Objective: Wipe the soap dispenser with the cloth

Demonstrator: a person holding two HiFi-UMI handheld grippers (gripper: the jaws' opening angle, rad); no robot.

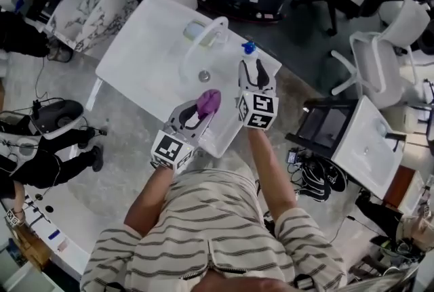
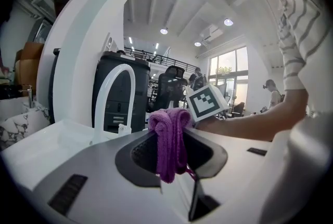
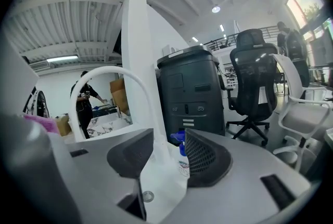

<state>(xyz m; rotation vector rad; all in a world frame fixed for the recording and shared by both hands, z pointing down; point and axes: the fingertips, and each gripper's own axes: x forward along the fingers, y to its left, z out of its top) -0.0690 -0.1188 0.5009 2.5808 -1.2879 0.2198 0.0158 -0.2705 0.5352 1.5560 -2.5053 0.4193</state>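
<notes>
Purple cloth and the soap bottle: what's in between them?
Head view: only bare white sink between cloth and soap dispenser, which sits between the right gripper's jaws.

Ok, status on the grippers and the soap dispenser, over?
Left gripper shut on purple cloth. Right gripper open, soap dispenser upright just beyond its jaws, not gripped. White faucet arch stands close beside it.

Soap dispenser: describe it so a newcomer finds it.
Start at the white sink with its arched faucet. At its right edge, just beyond the right hand-held gripper, is the soap dispenser, a small pale bottle. Only it has a blue pump top.
</notes>
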